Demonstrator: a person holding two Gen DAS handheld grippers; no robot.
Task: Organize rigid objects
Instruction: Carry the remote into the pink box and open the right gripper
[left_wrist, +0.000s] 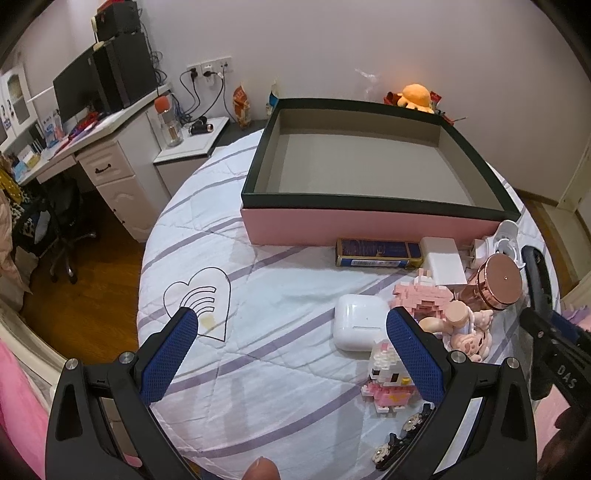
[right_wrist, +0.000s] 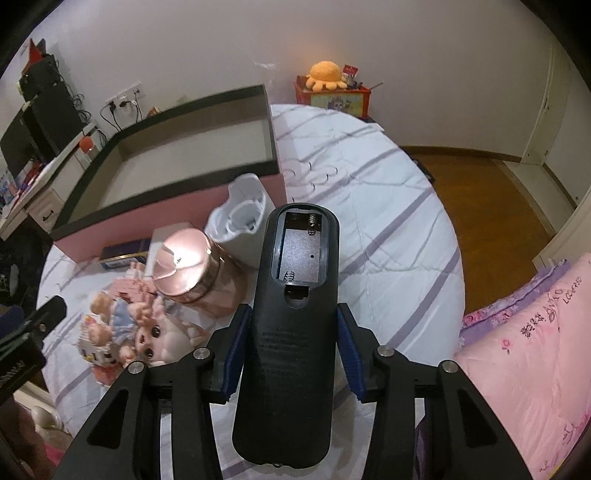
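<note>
Left gripper (left_wrist: 291, 350) hovering over the near part of the bed (left_wrist: 258, 288), jaws spread wide, nothing between them. Far side of the bed: empty box (left_wrist: 369, 218), pink walls, dark rim, open top. Against its near wall, a blue carton (left_wrist: 378, 253), then a white charger (left_wrist: 445, 264) just to the right. Nearer, a white earbud case (left_wrist: 360, 326), with a brick kitten (left_wrist: 388, 376) at its near right corner. Beside those, a pink brick figure (left_wrist: 423, 295), a doll (right_wrist: 155, 332) lying down, and a copper jar (right_wrist: 195, 275) on its side, lid toward the camera. Beyond the jar, a white holder (right_wrist: 242, 216) touching the box's corner. Dark hair clips (left_wrist: 402, 435), possibly, at the near edge; partly hidden behind the finger. Right gripper (right_wrist: 293, 345) pinching a black remote (right_wrist: 291, 325) by its sides, raised off the bed, battery bay open and facing up, far end toward the box. Pink quilt (right_wrist: 535, 369) at the bed's right edge.
</note>
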